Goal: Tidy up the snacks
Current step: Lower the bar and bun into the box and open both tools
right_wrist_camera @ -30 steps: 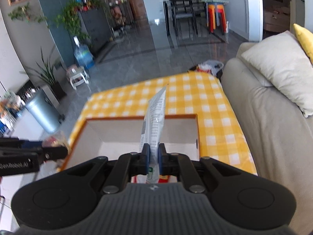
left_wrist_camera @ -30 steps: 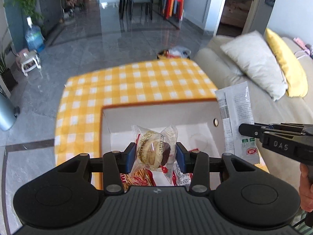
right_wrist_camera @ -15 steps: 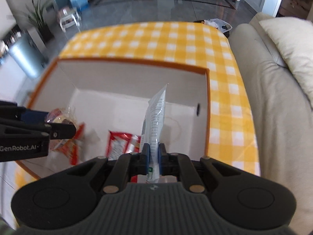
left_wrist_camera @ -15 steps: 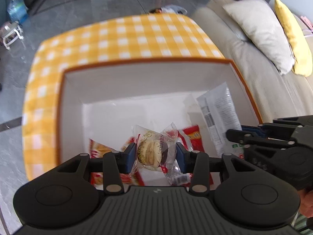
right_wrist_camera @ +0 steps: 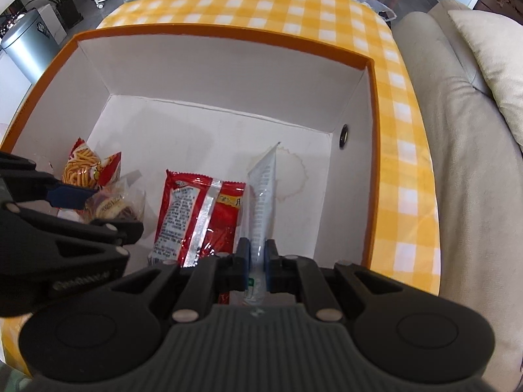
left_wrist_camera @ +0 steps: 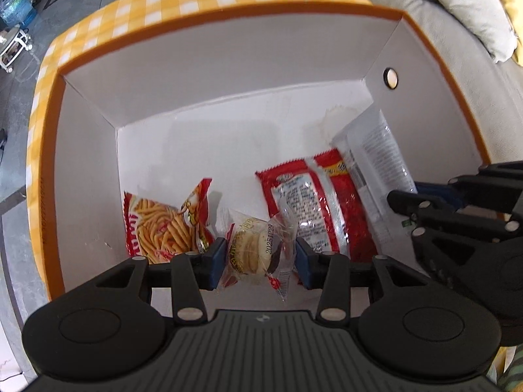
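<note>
Inside the box [left_wrist_camera: 228, 75], the left gripper [left_wrist_camera: 260, 258] was clamped on a wrapped pastry [left_wrist_camera: 255, 251], near the fries bag [left_wrist_camera: 163, 225]. The right gripper [right_wrist_camera: 256, 258] pinched a white packet [right_wrist_camera: 261, 202] just right of the red packet [right_wrist_camera: 196, 212] lying on the floor.

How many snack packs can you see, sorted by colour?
Red packs lying in the box: 2, the fries pack and the red-and-clear pack.
Clear pack: 1, the cookie pack in the left gripper.
White pack: 1, the white pack in the right gripper.
Total: 4
</note>
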{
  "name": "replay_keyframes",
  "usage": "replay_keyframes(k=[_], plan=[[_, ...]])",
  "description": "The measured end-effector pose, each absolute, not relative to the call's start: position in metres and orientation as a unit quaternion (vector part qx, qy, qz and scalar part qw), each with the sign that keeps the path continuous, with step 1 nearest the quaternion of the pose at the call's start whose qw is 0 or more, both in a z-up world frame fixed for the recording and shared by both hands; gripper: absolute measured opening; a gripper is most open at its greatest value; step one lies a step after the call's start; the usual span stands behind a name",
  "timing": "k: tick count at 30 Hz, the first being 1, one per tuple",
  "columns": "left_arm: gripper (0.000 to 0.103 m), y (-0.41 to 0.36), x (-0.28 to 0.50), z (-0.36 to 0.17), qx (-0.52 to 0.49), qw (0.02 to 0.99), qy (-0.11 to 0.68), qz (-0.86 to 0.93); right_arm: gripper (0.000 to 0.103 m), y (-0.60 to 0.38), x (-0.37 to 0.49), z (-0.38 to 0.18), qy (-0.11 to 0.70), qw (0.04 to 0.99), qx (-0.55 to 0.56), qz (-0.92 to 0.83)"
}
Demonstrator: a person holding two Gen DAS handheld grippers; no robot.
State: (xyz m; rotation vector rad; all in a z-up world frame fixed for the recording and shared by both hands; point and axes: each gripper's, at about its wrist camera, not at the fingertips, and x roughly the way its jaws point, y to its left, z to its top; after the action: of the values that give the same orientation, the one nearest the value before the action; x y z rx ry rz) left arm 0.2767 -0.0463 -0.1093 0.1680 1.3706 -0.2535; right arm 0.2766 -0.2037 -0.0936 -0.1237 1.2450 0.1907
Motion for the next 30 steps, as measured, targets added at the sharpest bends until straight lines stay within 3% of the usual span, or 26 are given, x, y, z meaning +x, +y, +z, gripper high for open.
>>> replay_keyframes(k=[7,12,13,16,30], plan=[[0.053,-0.044,0.276,-0.11,0.079,0.764,0.631,-0.11,0.006,-0.2,0.274,-0.095,0.58,0.806,-0.074,0.092],[0.063,-0.039,0.269,-0.099,0.069,0.774,0.619,-0.117,0.01,-0.198,0.27,-0.092,0.566,0.815,-0.085,0.089],[0.063,-0.037,0.267,-0.095,0.067,0.776,0.615,-0.118,0.015,-0.198,0.269,-0.089,0.56,0.819,-0.086,0.091],[0.064,-0.032,0.259,-0.08,0.061,0.789,0.6,-0.116,0.043,-0.196,0.263,-0.079,0.541,0.832,-0.087,0.088],[0.068,-0.011,0.198,0.029,0.133,0.869,0.47,-0.076,0.054,-0.207,0.204,0.013,0.442,0.893,-0.05,0.069]])
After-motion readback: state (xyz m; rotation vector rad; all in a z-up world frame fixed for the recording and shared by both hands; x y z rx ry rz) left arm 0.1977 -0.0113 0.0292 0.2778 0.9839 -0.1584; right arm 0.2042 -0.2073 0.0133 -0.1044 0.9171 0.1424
